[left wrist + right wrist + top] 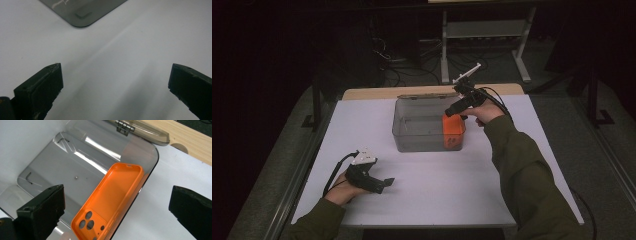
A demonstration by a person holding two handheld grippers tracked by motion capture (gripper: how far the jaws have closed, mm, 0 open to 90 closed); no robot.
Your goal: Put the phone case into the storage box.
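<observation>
An orange phone case (453,131) leans inside a clear plastic box (422,125), against its right-hand wall, hollow side up (112,200). My right gripper (452,111) hovers over the box's right end, just above the case. Its jaws stand wide open with the case (112,200) below and between them, untouched. My left gripper (384,183) rests low over the white table at the front left, open and with nothing in it. In the left gripper view its jaws are spread over bare table, with a corner of the box (82,12) beyond.
The box's lid (140,130) is hinged open at the back, over a wooden strip (377,93) along the table's far edge. The white table top (437,190) spreads in front of the box. Dark floor, cables and a metal stand lie behind.
</observation>
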